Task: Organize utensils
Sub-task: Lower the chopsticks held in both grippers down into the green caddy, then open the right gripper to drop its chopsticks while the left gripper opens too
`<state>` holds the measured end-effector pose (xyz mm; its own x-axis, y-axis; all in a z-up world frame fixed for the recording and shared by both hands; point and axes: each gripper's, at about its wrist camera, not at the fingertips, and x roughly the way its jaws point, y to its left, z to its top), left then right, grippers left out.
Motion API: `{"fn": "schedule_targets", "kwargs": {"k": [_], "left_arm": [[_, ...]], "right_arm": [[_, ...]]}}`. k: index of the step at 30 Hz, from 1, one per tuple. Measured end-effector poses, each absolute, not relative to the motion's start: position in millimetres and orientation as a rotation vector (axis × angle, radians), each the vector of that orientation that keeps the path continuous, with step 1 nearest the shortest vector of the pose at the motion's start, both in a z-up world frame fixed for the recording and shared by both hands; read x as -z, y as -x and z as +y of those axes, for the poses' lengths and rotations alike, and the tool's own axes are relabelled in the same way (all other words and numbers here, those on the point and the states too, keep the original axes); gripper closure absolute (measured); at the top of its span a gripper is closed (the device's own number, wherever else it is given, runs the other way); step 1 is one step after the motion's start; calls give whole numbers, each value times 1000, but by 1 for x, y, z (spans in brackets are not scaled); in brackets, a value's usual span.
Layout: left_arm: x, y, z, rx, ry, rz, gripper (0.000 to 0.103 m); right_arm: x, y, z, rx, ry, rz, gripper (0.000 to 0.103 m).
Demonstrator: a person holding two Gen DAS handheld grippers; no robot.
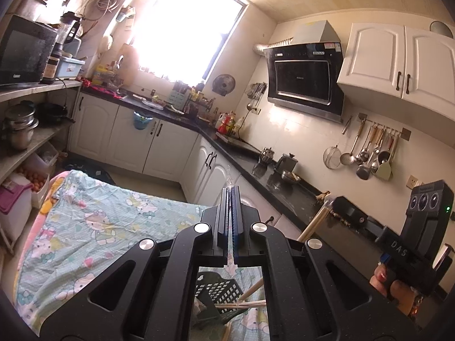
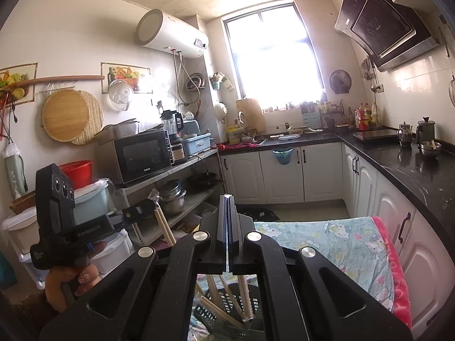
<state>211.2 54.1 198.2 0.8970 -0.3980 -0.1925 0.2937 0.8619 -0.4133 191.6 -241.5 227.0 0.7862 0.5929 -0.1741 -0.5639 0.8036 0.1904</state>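
My left gripper (image 1: pixel 231 189) is shut on a clear plastic-wrapped utensil (image 1: pixel 229 180) whose tip sticks out above the fingertips; it also shows in the right wrist view (image 2: pixel 155 196). My right gripper (image 2: pixel 228 197) is shut on a pair of wooden chopsticks (image 1: pixel 315 221) hanging down from it. Below both grippers a dark slotted utensil basket (image 2: pixel 227 301) stands on the cartoon-print cloth (image 1: pixel 108 221) and holds several chopsticks (image 2: pixel 243 292). Both grippers are raised above the basket.
A black countertop (image 2: pixel 412 170) with kettles and a steel bowl runs along the right wall. White cabinets (image 2: pixel 284 170) stand under the window. A shelf rack with a microwave (image 2: pixel 139 156) and pots is on the left. Ladles hang on a wall rail (image 1: pixel 372 153).
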Motion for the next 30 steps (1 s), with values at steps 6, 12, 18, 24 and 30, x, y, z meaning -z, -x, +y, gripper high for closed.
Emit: {"fn": "schedule_targets", "kwargs": {"k": [6,12,18,24,30], "left_arm": [[-185,-220,48,351,368,304,103],[-173,-223,42,355,355,316,103],[-159,-227,37,356,350,340,103],[-143,-231,32,352,346,373,103],[-129,-234,29,342,341,403,103]], "right_arm": [[-224,-197,-240,-617,-122,242,102],[-207,-213,-237,-600,-116,270,102],[-189,-224,-236,-588,-113,294,102],[-168,-234,-233,-579,-106,328,102],[-149,-240,-228,-560,-91,364,102]]}}
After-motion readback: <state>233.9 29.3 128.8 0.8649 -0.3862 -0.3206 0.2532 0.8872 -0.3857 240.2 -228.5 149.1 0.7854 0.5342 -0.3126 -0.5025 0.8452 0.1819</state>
